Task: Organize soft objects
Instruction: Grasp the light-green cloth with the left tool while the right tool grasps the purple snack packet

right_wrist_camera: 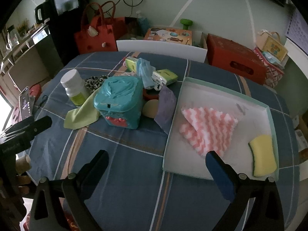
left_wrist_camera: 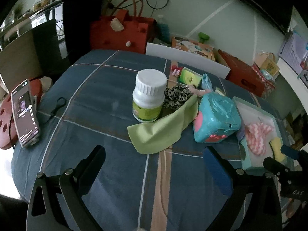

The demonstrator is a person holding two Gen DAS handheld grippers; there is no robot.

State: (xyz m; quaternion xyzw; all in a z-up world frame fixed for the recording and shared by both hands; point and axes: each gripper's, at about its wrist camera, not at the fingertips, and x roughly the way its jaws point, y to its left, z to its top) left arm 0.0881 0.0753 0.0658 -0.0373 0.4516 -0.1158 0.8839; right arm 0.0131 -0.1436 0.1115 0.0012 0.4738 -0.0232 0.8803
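Both grippers hang above a blue checked tablecloth (right_wrist_camera: 134,163) with their fingers spread apart and nothing between them. The left gripper (left_wrist_camera: 154,165) points at a green cloth (left_wrist_camera: 161,129) lying just ahead of its fingertips, one corner draped up against a white bottle (left_wrist_camera: 149,96) and a teal box (left_wrist_camera: 215,117). Behind the bottle sits a leopard-print scrunchie (left_wrist_camera: 176,96), touching the cloth's upper edge.

The right gripper (right_wrist_camera: 156,170) hovers at the near edge of a shallow white tray (right_wrist_camera: 221,92), its blue-padded right finger over the tray's front rim. Inside the tray lie 2 soft things: a pink-and-white striped cloth (right_wrist_camera: 207,127) near the middle, just ahead of that finger, and a yellow sponge (right_wrist_camera: 263,156) in the near right corner, apart from the cloth. A purple cloth (right_wrist_camera: 166,107) leans against the tray's left wall, beside the teal box. Tissue packs (right_wrist_camera: 165,76) and a blue mask (right_wrist_camera: 145,71) lie farther back, well away from both grippers.
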